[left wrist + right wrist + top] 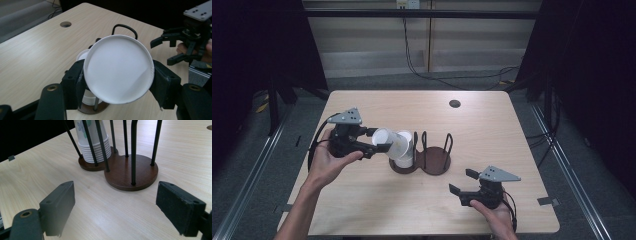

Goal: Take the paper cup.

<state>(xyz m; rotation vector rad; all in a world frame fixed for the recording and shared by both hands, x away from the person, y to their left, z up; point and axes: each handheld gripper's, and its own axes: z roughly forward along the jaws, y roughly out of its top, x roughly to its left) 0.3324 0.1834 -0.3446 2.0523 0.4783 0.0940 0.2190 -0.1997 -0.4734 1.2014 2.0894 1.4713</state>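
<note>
My left gripper (379,140) is shut on a white paper cup (393,144). The cup lies tilted on its side just above a stack of paper cups (405,161). That stack stands in the left ring of a dark wooden two-ring holder (436,161) with black wire posts. In the left gripper view the held cup's round base (118,68) faces the camera between the two pads, with the stack (88,98) below it. My right gripper (462,181) rests open near the table's front right, pointing at the holder's bare right ring (131,173) and the stack (96,147).
A round cable hole (455,103) sits at the table's far right. Cables run across the floor behind the table. The light wooden tabletop (362,200) has free room in front and at the back.
</note>
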